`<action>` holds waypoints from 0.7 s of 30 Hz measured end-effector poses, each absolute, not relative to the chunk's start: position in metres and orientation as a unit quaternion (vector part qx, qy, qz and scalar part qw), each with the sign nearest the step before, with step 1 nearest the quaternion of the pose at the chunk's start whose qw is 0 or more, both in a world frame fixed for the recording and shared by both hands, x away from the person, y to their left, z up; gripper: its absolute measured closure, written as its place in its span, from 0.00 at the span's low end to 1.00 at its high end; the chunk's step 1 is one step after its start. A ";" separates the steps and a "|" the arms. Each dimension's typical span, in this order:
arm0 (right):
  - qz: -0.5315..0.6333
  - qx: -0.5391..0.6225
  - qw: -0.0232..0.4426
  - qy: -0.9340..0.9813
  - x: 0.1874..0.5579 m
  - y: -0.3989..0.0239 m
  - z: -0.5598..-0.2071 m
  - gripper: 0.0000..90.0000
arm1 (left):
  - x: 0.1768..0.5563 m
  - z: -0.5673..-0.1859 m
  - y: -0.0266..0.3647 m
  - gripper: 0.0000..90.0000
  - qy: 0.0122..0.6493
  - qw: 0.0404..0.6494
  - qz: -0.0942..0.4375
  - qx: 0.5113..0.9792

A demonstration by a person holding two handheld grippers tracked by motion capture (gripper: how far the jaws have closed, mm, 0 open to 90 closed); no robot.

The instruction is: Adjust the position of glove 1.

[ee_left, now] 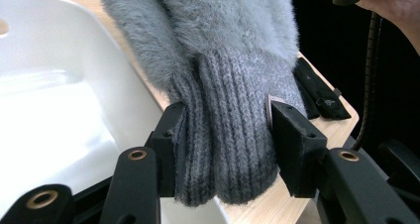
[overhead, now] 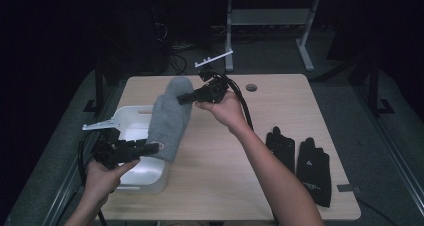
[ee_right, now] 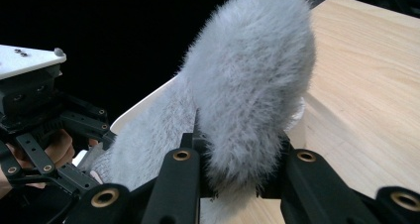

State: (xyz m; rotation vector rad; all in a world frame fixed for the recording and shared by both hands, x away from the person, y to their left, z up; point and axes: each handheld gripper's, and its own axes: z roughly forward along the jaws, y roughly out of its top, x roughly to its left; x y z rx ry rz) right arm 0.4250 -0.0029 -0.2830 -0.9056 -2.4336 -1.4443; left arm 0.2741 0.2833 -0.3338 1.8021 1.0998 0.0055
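Note:
A fluffy grey mitten [overhead: 170, 117] with a ribbed knit cuff hangs stretched in the air between both grippers, above the right edge of a white bin [overhead: 131, 120]. My left gripper [overhead: 150, 148] is shut on the ribbed cuff [ee_left: 233, 120], its jaws pressing each side. Holding the furry tip [ee_right: 252, 100], my right gripper [overhead: 184, 99] is shut at the mitten's far end. In the right gripper view the left gripper [ee_right: 44, 135] and the hand behind it appear at the left.
A pair of black gloves [overhead: 300, 161] lies flat on the wooden table [overhead: 220, 181] at the right, also seen as black gloves [ee_left: 317, 92]. The table has a cable hole [overhead: 251, 87] near its far edge. Dark floor and a desk frame lie beyond.

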 end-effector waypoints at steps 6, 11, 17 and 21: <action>-0.482 -0.303 0.093 -0.817 0.427 0.007 -0.286 0.84 | 0.272 -0.335 0.291 0.57 0.460 0.495 0.003 0.738; -0.481 -0.297 0.094 -0.819 0.428 0.016 -0.285 0.83 | 0.270 -0.334 0.298 0.57 0.462 0.493 0.005 0.737; -0.481 -0.294 0.100 -0.820 0.429 0.027 -0.285 0.83 | 0.267 -0.335 0.308 0.57 0.468 0.492 0.008 0.734; -0.480 -0.289 0.103 -0.822 0.431 0.034 -0.287 0.83 | 0.266 -0.337 0.313 0.57 0.472 0.490 0.009 0.733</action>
